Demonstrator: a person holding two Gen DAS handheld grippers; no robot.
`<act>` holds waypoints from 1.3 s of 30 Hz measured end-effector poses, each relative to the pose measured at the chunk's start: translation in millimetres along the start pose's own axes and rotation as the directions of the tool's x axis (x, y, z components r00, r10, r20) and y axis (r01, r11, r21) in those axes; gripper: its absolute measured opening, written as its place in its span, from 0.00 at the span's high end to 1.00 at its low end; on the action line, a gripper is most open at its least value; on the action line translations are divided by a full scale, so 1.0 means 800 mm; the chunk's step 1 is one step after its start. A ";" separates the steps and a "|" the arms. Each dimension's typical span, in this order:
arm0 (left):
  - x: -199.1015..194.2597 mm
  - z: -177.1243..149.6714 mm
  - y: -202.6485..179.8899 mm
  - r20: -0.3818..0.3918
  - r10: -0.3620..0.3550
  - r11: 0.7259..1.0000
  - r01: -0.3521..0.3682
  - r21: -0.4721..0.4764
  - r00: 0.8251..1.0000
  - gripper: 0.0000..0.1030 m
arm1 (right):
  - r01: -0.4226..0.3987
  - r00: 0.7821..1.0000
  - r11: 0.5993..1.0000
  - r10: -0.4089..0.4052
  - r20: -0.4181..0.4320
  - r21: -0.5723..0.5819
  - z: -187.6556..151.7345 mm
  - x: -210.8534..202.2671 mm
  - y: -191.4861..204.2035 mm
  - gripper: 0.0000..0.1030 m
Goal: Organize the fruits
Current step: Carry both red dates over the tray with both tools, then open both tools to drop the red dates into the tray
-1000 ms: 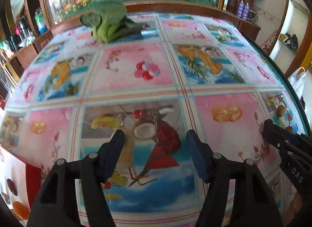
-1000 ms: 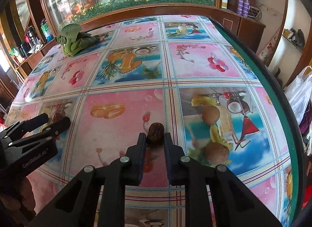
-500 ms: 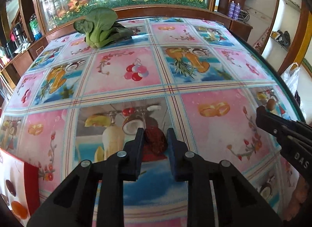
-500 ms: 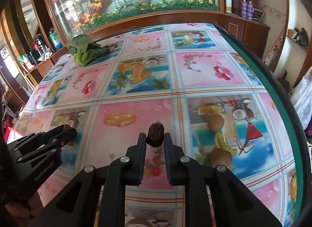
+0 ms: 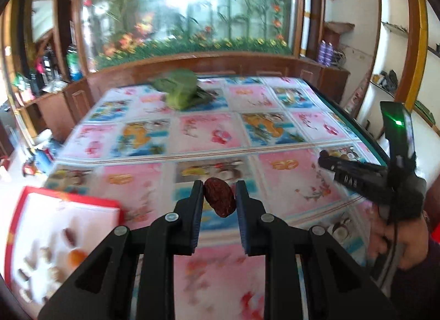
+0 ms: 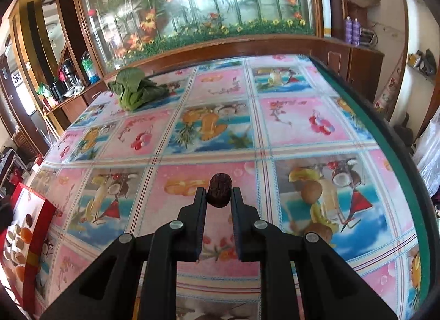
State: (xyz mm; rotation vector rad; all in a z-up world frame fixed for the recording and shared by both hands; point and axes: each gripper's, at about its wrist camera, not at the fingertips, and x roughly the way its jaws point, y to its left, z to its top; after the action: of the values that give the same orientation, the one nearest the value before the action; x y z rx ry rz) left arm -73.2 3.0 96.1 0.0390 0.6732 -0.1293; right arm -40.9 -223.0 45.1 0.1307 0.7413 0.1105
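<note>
Each gripper, left gripper and right gripper, pinches between its fingertips a small wrinkled red date, probably light and soft, best held at its middle.

The left gripper points forward over the table, raised off its surface, near the table's left front corner; its two black fingers are drawn close and pinch a dark red date between their tips; the right gripper also points forward, nearer the table's right edge, its fingers squeezed onto a second brown date held at the tips; from the left wrist view the right gripper reaches in from the right edge, gripped by the person's right hand, fingers curled around its handle.
</note>
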 end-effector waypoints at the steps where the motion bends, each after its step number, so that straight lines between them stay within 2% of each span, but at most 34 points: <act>1: -0.014 -0.006 0.011 0.012 0.013 1.000 -0.013 -0.009 1.000 0.76 | 0.005 1.000 1.000 -0.005 0.016 -0.006 0.000 -0.001 0.002 0.84; 4: -0.052 -0.026 0.044 0.047 0.087 0.996 -0.086 -0.019 0.995 0.76 | -0.013 0.999 1.000 0.014 0.049 -0.018 -0.001 -0.006 0.009 0.84; 7: -0.077 -0.045 0.082 0.045 0.132 0.990 -0.130 -0.063 0.990 0.76 | -0.051 0.995 0.998 0.054 0.085 -0.042 -0.005 -0.013 0.027 0.84; 11: -0.109 -0.067 0.139 0.039 0.212 0.971 -0.206 -0.122 0.976 0.76 | -0.137 0.986 0.987 0.145 0.081 -0.089 -0.011 -0.026 0.066 0.84; 14: -0.133 -0.077 0.182 0.041 0.283 0.951 -0.275 -0.139 0.958 0.76 | -0.238 0.967 0.964 0.247 0.064 -0.121 -0.016 -0.035 0.114 0.85; 18: -0.149 -0.081 0.233 0.037 0.332 0.932 -0.321 -0.167 0.943 0.76 | -0.368 0.926 0.910 0.377 0.011 -0.189 -0.020 -0.041 0.207 0.85; 24: -0.147 -0.080 0.297 0.028 0.337 0.923 -0.324 -0.205 0.941 0.76 | -0.501 0.863 0.822 0.497 -0.087 -0.269 -0.020 -0.046 0.323 0.85; 27: -0.132 -0.080 0.324 -0.008 0.294 0.930 -0.288 -0.231 0.956 0.76 | -0.533 0.845 0.785 0.510 -0.160 -0.317 -0.021 -0.039 0.382 0.85; 30: -0.110 -0.082 0.340 -0.052 0.259 0.936 -0.264 -0.232 0.964 0.76 | -0.535 0.844 0.780 0.480 -0.238 -0.324 -0.026 -0.017 0.421 0.85; 32: -0.089 -0.086 0.350 -0.104 0.238 0.933 -0.257 -0.253 0.966 0.76 | -0.554 0.828 0.768 0.468 -0.310 -0.320 -0.031 0.003 0.443 0.85; 34: -0.069 -0.091 0.356 -0.154 0.196 0.942 -0.229 -0.244 0.969 0.75 | -0.555 0.815 0.782 0.442 -0.374 -0.286 -0.035 0.029 0.463 0.85; 36: -0.048 -0.096 0.363 -0.218 0.207 0.930 -0.260 -0.258 0.954 0.75 | -0.565 0.794 0.786 0.435 -0.425 -0.250 -0.039 0.053 0.479 0.85; 39: -0.027 -0.103 0.374 -0.271 0.194 0.922 -0.270 -0.278 0.943 0.75 | -0.556 0.785 0.796 0.408 -0.466 -0.239 -0.045 0.073 0.498 0.85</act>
State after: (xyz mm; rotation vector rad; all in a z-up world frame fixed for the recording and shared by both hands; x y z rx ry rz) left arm -101.2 308.6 43.7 -0.1720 0.9187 0.2183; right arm -44.0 181.2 42.6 -0.0634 1.0645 0.8002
